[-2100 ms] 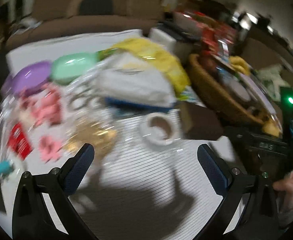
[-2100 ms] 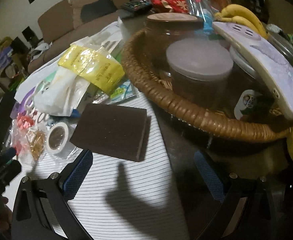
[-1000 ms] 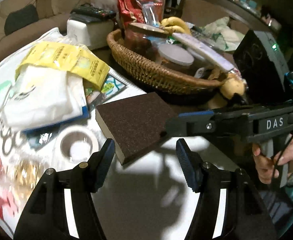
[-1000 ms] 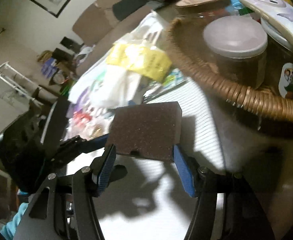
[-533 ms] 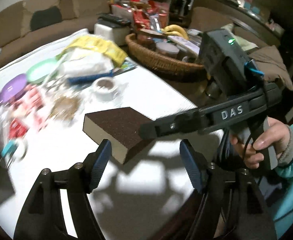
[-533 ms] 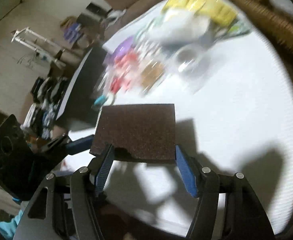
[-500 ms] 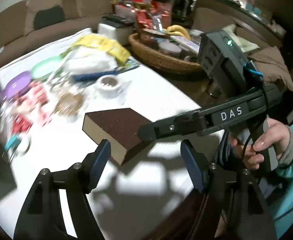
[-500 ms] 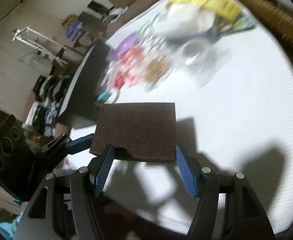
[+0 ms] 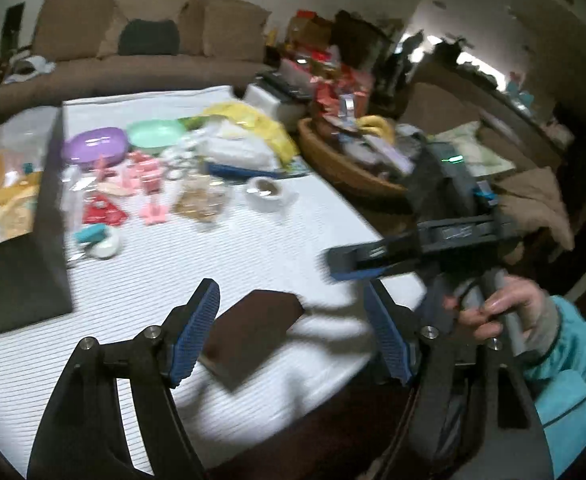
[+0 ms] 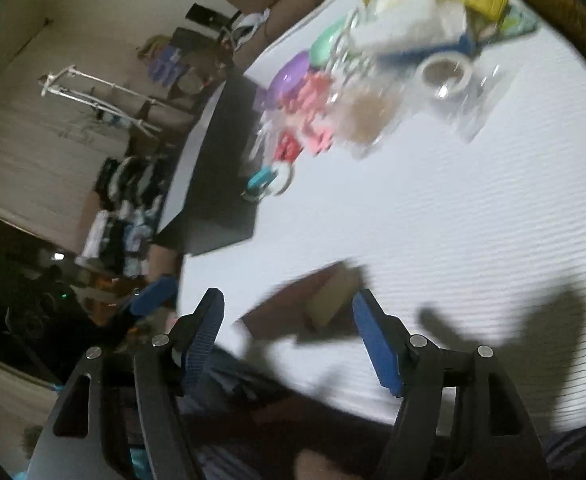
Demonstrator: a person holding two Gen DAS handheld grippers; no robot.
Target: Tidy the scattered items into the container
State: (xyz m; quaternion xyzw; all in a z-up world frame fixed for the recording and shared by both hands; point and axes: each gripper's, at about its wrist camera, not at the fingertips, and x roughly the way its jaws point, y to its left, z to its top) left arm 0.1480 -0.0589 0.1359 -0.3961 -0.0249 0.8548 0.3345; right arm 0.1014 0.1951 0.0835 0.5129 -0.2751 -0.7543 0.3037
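While both views blur with motion, the layout still reads, left to right in the left wrist view:
Container: a dark box (image 9: 21, 264) stands at the left edge of the white ribbed tablecloth (image 9: 229, 248); what is inside cannot be made out.
Scattered items: a purple dish (image 9: 93, 148), a green dish (image 9: 155, 134), pink pieces (image 9: 149, 176), a tape roll (image 9: 267, 192) and a yellow packet (image 9: 253, 124) lie across the far half of the cloth.
Sponge block: the dark brown sponge block (image 9: 253, 328) lies flat on the cloth near the front edge, outside the box.
Left gripper: the left gripper (image 9: 293, 332) has just been opening; its blue pads stand wide on either side of the block, not pressing it.
Right gripper: the right gripper (image 10: 289, 336) has also just been opening; its pads stand wide, the block before them and free.
Basket: a wicker basket (image 9: 341, 160) of jars and bananas sits right of the cloth.
Room: a brown sofa (image 9: 141, 52) runs along the back wall.
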